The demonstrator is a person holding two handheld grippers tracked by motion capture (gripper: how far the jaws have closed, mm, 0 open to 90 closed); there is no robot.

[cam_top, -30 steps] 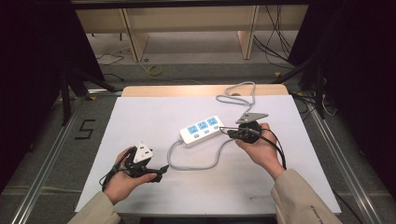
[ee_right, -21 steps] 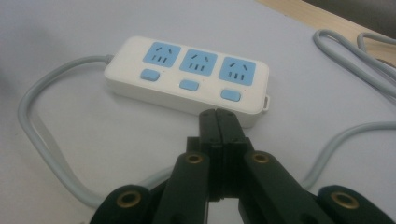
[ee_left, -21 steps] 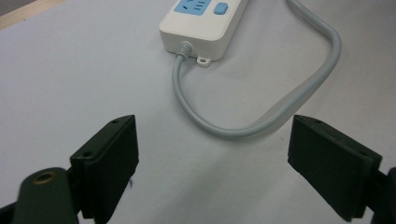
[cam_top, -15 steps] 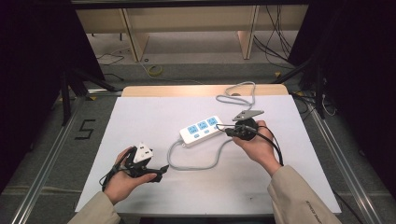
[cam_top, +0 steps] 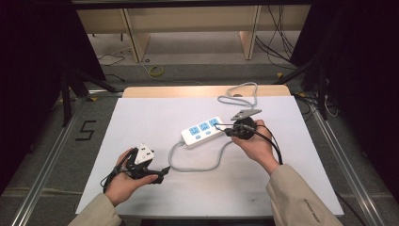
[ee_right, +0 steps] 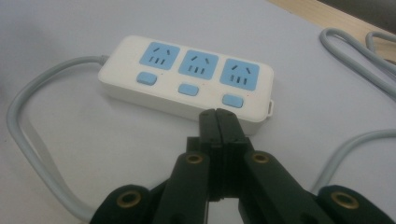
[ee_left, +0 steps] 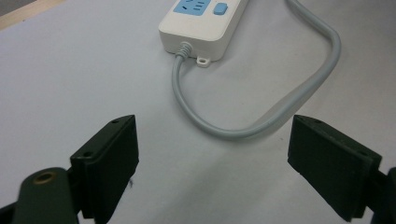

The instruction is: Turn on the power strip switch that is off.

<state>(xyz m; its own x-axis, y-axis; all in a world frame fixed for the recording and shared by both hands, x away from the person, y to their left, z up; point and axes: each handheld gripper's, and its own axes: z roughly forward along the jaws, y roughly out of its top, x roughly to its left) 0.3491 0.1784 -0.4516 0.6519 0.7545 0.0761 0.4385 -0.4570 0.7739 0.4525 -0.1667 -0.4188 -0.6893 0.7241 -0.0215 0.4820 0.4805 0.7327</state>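
A white power strip point(cam_top: 203, 131) with three blue sockets and three blue switches lies at the middle of the white table sheet point(cam_top: 141, 113). Its grey cable point(cam_top: 197, 165) loops toward the front. My right gripper point(cam_top: 227, 132) is shut with nothing between its jaws. In the right gripper view its tips point(ee_right: 217, 116) sit at the strip's point(ee_right: 187, 79) near edge, just below the switch at the right end point(ee_right: 232, 100); whether they touch it I cannot tell. My left gripper point(cam_top: 162, 173) rests at the front left, open. In the left gripper view point(ee_left: 212, 140) the cable point(ee_left: 280, 112) curves beyond the jaws.
More grey cable point(cam_top: 242, 94) lies coiled at the table's far wooden edge point(cam_top: 188, 91). Metal rails point(cam_top: 47, 160) run along both sides of the table. A floor mark shaped like a 5 point(cam_top: 84, 131) sits to the left.
My right gripper has crept slightly up and left, closer to the strip's end. The left hand has stayed put.
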